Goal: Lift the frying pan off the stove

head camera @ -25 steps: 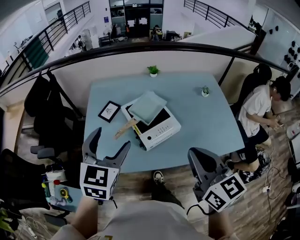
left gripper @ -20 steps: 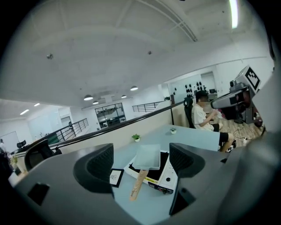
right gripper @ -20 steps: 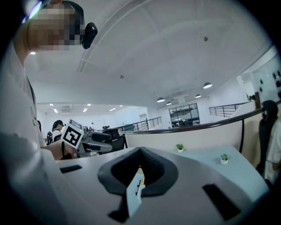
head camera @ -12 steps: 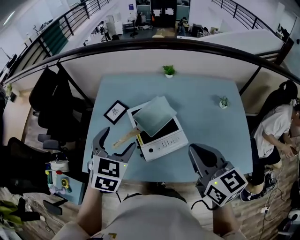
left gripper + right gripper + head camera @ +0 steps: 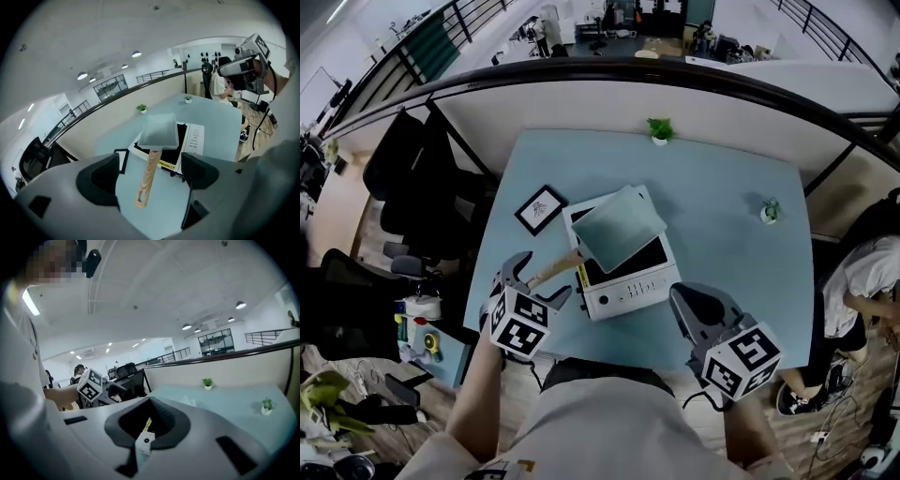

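Observation:
A square grey-green frying pan (image 5: 617, 227) sits on the white stove (image 5: 630, 279) in the middle of the light blue table (image 5: 712, 197). Its wooden handle (image 5: 551, 270) sticks out past the stove toward the table's near left edge. My left gripper (image 5: 539, 279) is open, its jaws either side of the handle's free end without closing on it. The left gripper view shows the handle (image 5: 147, 180) running between the two pads up to the pan (image 5: 159, 131). My right gripper (image 5: 698, 314) hovers shut and empty at the near table edge, right of the stove.
A black picture frame (image 5: 540, 208) lies left of the stove. Small potted plants stand at the far edge (image 5: 659, 130) and the right edge (image 5: 769, 210). Black chairs (image 5: 412, 178) stand left of the table; a seated person (image 5: 872, 281) is at the right.
My left gripper has moved forward and up to the handle's end, still open. The head view has shifted closer over the table. The right gripper keeps its place, shut.

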The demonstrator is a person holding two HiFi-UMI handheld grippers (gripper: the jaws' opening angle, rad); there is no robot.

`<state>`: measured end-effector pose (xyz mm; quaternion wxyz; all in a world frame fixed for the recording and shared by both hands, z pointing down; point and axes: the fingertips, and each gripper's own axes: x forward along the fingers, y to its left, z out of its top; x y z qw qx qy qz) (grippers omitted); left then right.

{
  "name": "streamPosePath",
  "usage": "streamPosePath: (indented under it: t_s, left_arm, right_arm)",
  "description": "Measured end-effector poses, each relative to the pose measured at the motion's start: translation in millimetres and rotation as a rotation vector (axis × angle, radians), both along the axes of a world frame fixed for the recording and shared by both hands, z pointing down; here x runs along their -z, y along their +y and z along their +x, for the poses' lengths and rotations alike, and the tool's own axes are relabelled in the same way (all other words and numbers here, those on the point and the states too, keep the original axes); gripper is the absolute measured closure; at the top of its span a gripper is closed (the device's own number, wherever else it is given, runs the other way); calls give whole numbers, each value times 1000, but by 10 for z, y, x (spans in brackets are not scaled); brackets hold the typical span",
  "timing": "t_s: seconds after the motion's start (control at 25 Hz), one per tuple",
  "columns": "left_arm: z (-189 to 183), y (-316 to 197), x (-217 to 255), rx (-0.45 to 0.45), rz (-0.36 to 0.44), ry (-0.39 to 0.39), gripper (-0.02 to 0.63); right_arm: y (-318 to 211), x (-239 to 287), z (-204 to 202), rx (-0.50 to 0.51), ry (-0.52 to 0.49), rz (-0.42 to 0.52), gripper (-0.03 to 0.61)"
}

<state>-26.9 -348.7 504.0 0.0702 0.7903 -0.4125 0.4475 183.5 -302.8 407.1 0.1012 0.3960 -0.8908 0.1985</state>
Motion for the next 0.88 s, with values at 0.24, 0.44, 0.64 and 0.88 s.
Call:
streamPosePath:
  t_s: [0.24,0.44,0.64,0.88]
  left_arm:
    - [60,-106,-369,-78,-100,-81,215]
    - [74,-236,-684,-152,-165,-174,215]
    - [124,-325,-985,-201,-236,-173,216]
    - [161,-375,-1295,-283,-295,-171,216]
  right_arm:
    - [-85,-294,-116,40,10,-63,575]
    - [-165,-476,-204,53,34,-99,575]
    - [-257,-669,-252,25,42,-142,575]
    - [-319,-928,-358,2,45,-187,575]
